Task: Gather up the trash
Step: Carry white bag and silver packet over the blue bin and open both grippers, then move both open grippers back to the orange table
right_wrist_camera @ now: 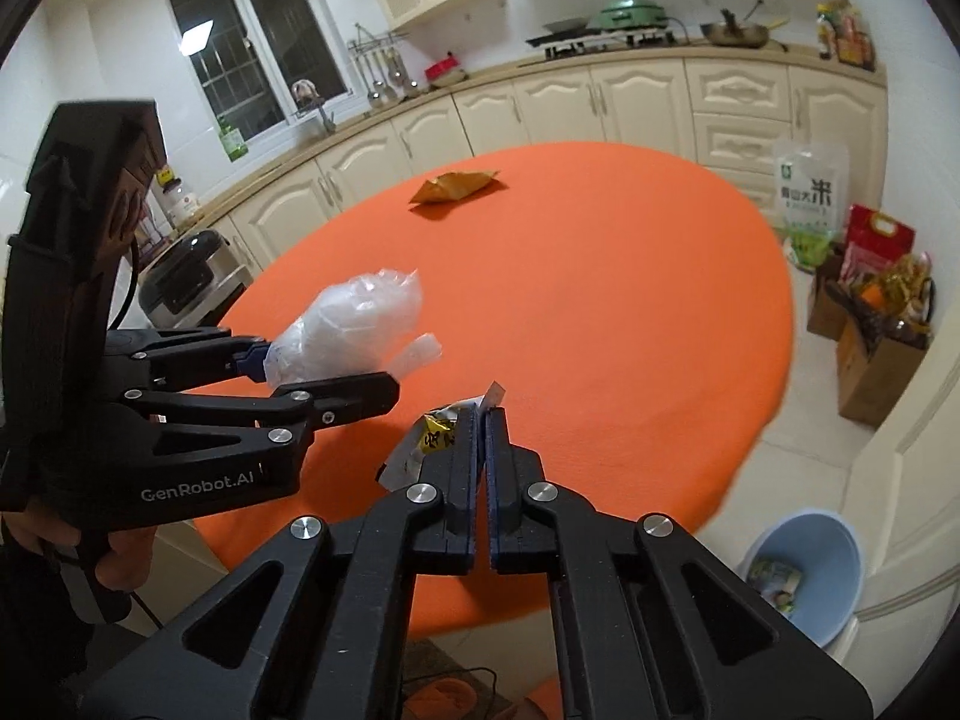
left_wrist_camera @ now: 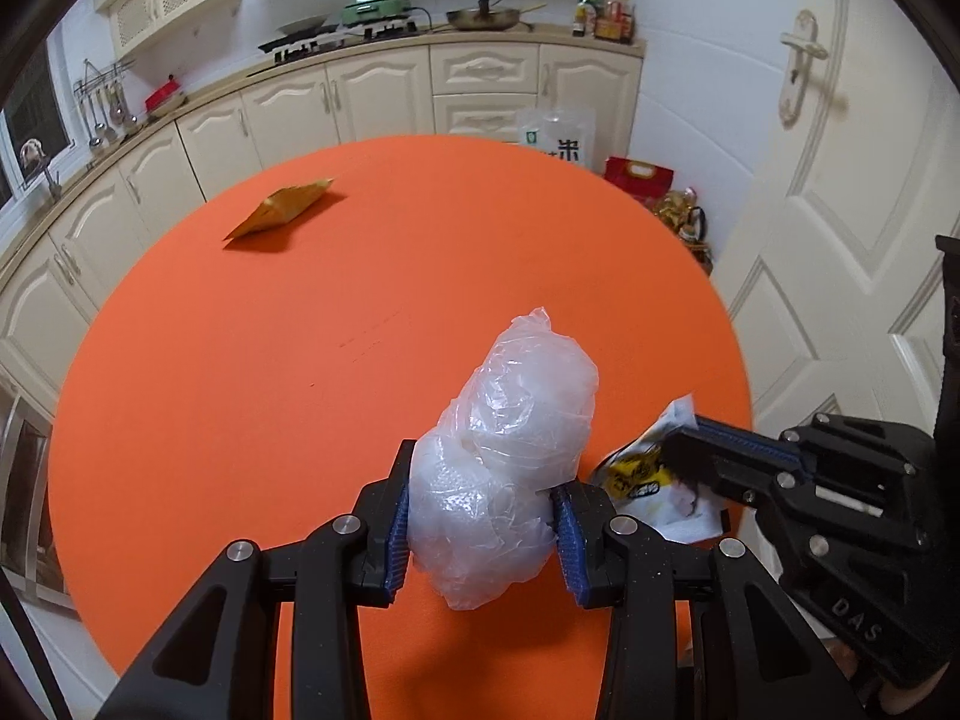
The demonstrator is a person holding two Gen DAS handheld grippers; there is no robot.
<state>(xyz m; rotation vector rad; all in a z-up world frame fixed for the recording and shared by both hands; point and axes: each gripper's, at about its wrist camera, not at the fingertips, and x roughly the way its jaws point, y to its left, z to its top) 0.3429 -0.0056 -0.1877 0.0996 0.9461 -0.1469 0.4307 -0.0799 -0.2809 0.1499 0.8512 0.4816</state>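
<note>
Now both grippers carry trash: left gripper (left_wrist_camera: 480, 525) squeezes the plastic bag (left_wrist_camera: 510, 456), right gripper (right_wrist_camera: 483, 468) pinches a wrapper (right_wrist_camera: 435, 438), bucket (right_wrist_camera: 840, 546) waiting below.

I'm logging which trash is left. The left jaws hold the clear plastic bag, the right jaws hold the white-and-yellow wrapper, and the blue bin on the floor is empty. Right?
Not quite: the blue bin is not empty. The right wrist view shows a piece of packaging lying inside it. The rest stands: the left gripper holds the clear plastic bag, and the right gripper holds the white-and-yellow wrapper.
</note>
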